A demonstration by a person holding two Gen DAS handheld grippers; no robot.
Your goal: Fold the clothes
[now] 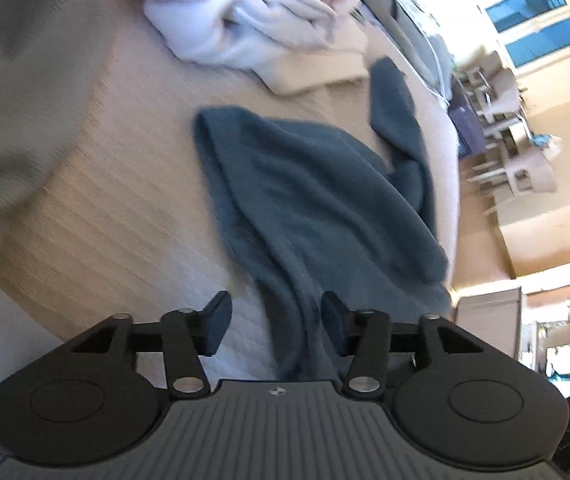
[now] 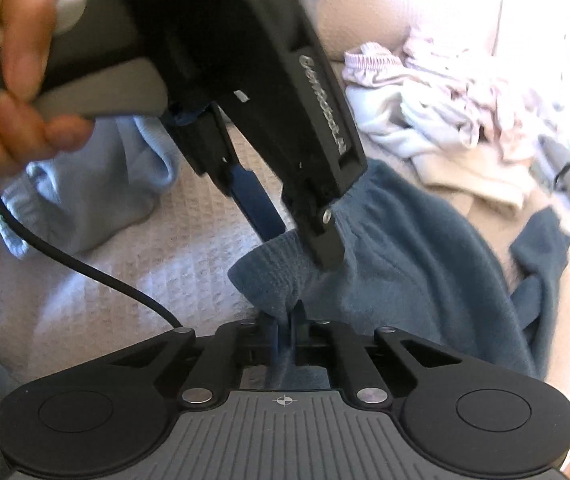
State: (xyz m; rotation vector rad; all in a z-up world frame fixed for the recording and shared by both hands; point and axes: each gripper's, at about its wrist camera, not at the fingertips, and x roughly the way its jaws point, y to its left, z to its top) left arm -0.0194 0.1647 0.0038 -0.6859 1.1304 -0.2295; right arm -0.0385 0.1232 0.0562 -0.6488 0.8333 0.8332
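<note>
A dark teal garment (image 1: 317,192) lies spread on the beige bed cover (image 1: 125,220), one narrow part reaching to the far right. A bunched strip of it runs toward me between the fingers of my left gripper (image 1: 276,318), which stand apart without pressing it; the cloth lies close to the right finger (image 1: 333,316). In the right wrist view my right gripper (image 2: 285,320) is shut on a gathered edge of the teal garment (image 2: 405,248). Just above it a person's hand (image 2: 13,92) holds the left gripper (image 2: 297,236), its fingers straddling the same fold.
A pile of white and pink clothes (image 1: 253,12) lies at the far end of the bed, also seen as the pile (image 2: 445,108). A light blue garment (image 2: 97,184) lies to the left. A black cable (image 2: 85,268) crosses the cover. Chairs (image 1: 517,152) stand beyond the bed's right edge.
</note>
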